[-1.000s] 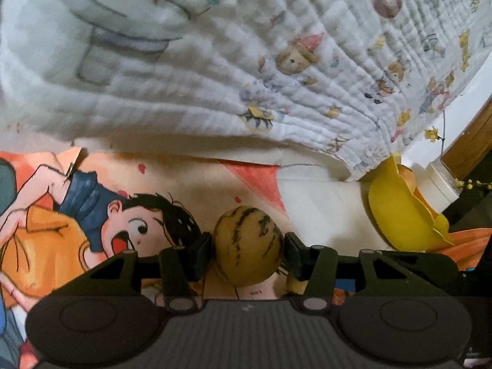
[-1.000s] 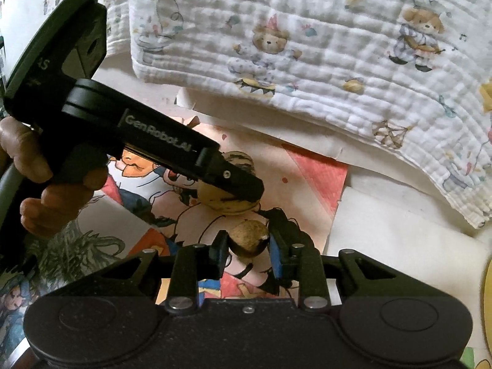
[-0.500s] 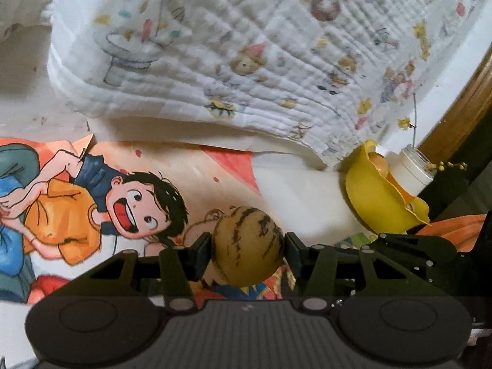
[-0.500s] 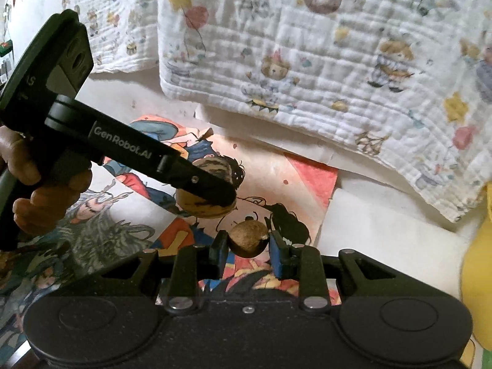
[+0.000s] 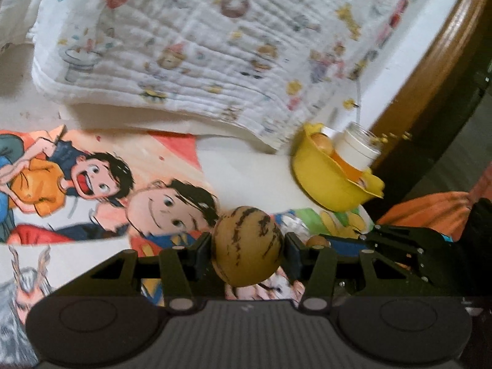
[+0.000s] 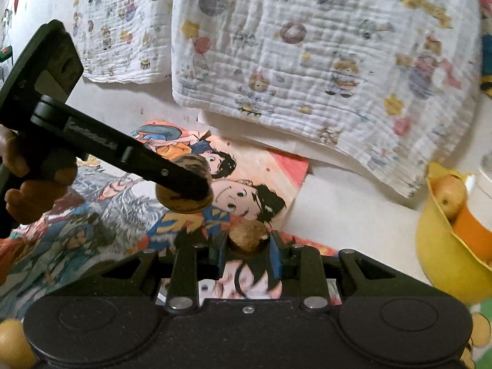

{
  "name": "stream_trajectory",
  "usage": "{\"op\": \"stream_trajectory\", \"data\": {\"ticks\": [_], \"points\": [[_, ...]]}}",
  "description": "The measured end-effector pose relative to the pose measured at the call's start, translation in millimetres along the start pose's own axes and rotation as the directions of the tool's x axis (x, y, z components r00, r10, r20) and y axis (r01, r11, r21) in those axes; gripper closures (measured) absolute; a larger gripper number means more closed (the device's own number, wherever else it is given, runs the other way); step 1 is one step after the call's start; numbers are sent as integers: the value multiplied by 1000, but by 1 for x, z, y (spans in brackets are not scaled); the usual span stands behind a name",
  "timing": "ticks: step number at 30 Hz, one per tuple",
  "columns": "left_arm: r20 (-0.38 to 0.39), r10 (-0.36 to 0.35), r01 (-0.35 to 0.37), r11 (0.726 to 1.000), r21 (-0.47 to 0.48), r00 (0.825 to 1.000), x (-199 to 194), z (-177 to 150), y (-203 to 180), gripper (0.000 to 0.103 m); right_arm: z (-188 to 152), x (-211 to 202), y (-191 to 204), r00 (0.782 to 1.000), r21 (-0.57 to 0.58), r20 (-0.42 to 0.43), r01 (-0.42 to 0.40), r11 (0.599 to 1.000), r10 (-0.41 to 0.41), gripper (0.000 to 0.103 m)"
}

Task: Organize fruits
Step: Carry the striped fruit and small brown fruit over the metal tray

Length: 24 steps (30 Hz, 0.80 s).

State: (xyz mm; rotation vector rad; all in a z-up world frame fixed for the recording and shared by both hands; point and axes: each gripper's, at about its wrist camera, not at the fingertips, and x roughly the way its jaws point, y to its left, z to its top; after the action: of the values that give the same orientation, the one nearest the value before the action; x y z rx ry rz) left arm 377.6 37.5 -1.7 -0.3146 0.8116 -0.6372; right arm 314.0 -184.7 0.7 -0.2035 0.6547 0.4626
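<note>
**Two fruits aloft, bowl off at two o'clock**

Left gripper clamped on a striped yellow-brown fruit, pads pressing its flanks at nine and three o'clock. Right gripper shut on a small brown fruit, held near the pad tips only. Both carried clear of the cartoon poster spread on the table. Yellow bowl sitting at three o'clock in the right view, at two o'clock in the left, already holding a pale round fruit and something orange. White jar touching or just behind the bowl's far rim; cannot tell which. Printed cloth hanging at twelve o'clock.

Risks, as judged:
- Small fruit seated shallow in the tips; likely to pop out on any jolt.
- Striped fruit round and smooth; could roll in the pads if tilted.
- Two grippers converging on one bowl; collision possible.
- Bowl near the table edge; a hard drop might tip it or knock the jar.
</note>
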Motion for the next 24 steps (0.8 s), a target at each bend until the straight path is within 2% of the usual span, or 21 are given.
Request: {"op": "stream_trajectory", "data": {"ticks": [11, 17, 24], "points": [[-15, -32, 32, 999, 5, 999, -22, -41, -26, 49, -40, -54, 1, 999, 0, -33, 16, 1000, -16, 73], [-24, -18, 18, 1000, 19, 1000, -34, -62, -33, 49, -57, -66, 9, 998, -31, -67, 1, 1000, -3, 73], [-46, 10, -9, 1000, 11, 999, -37, -76, -30, 49, -60, -63, 19, 995, -60, -103, -25, 998, 19, 73]]}}
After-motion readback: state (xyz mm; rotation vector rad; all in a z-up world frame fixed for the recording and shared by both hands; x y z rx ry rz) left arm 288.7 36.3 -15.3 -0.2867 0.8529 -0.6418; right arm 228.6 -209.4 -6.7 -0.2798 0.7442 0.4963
